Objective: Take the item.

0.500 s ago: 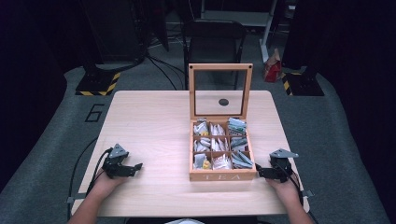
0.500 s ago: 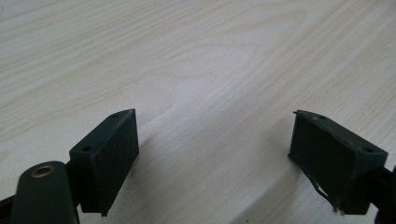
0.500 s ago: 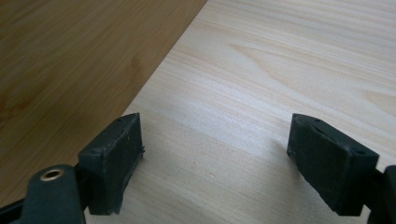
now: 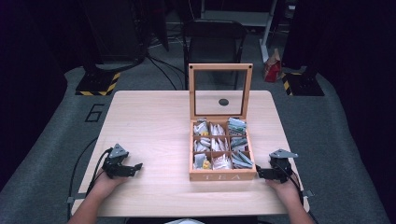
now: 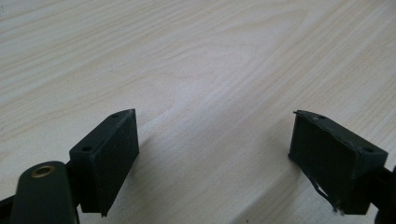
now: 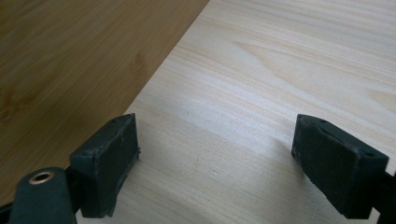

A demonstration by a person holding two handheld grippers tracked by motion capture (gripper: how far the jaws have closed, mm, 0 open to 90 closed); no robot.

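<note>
Nearest the person, the right gripper (image 4: 261, 173) rests on the counter (image 4: 154, 121) just beside the tea box's (image 4: 222, 176) front right corner, its fingers (image 6: 109, 165) spread wide with only bare wood between them. The left gripper (image 4: 135, 168) lies on the counter well apart from the tea box on its left, fingers (image 5: 112, 158) likewise spread and holding nothing. Beyond the tea box's filled compartments, its glass lid (image 4: 220, 91) stands upright at its far edge.

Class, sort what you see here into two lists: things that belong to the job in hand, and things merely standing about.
Belonging to the job:
- tea box, lid up
- tea bags in its compartments
- left claw, open
- right claw, open, beside the box

Standing about:
- chair
- floor stands
</note>
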